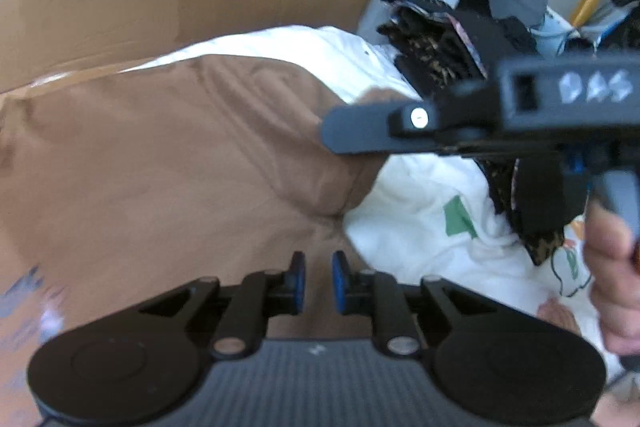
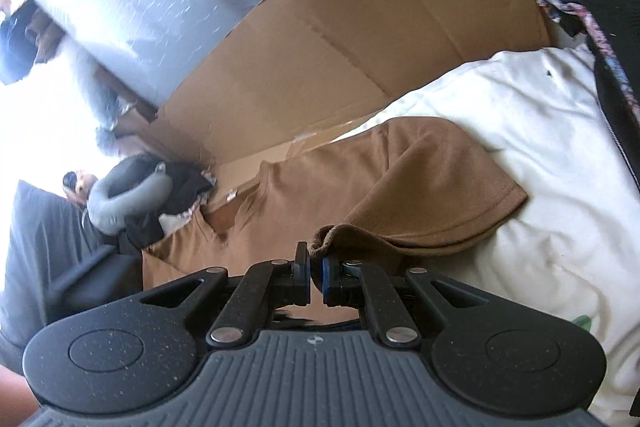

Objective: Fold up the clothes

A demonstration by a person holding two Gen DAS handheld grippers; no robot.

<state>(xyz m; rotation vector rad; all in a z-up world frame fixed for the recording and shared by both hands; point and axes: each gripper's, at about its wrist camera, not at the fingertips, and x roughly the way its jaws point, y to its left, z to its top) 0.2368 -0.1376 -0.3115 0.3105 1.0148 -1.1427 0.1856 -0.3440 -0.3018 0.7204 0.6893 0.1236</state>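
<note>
Rumpled white bedding (image 2: 540,147) bears a soft brown shirt (image 2: 360,179) — right claw (image 2: 316,279) pinching its hem, left claw (image 1: 319,279) narrowly parted.

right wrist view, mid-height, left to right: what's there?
Grey neck pillow → brown shirt, its edge pinched in the right tongs → white garment.

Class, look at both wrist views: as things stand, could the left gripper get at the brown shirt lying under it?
Probably yes. The left gripper hangs with a small gap between its pads directly over the brown shirt, nothing lying between. The right gripper, shut on the shirt's edge, reaches in from the side but doesn't block it.
</note>
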